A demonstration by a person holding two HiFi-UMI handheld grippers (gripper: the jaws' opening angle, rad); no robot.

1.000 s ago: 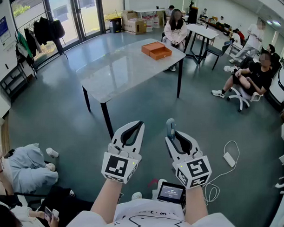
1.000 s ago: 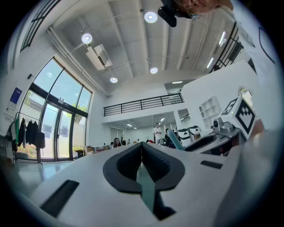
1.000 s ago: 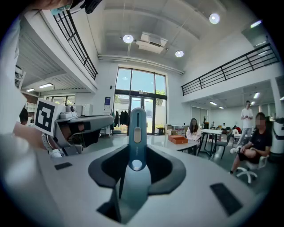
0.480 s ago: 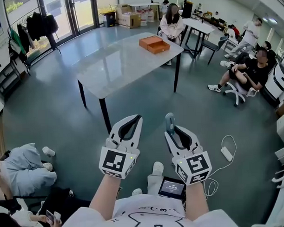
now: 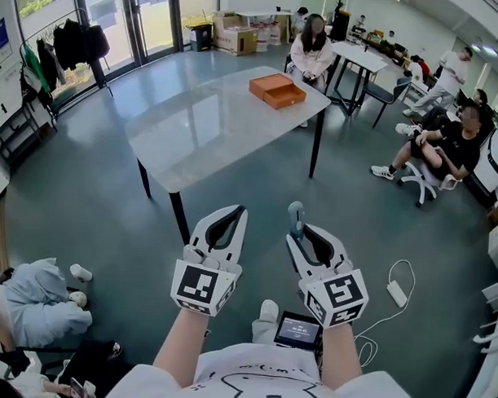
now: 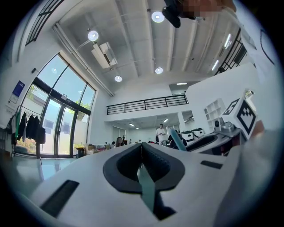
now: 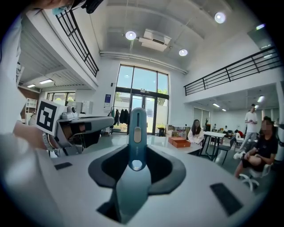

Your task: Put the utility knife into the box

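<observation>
Transport is judged the step in hand: the utility knife (image 7: 136, 133) is clamped lengthwise between the jaws of the right gripper (image 7: 135, 165), with its end projecting past their tips. The left gripper (image 6: 142, 153) is closed on nothing. The box (image 5: 278, 90) lies well ahead of both jaws, on the table (image 5: 202, 127). An approach is therefore called for before any release.

The box (image 5: 276, 90) sits on the table's (image 5: 202, 127) far end, upper centre. At lower centre, the utility knife (image 5: 296, 219) stands between the right gripper's (image 5: 305, 234) jaws.
</observation>
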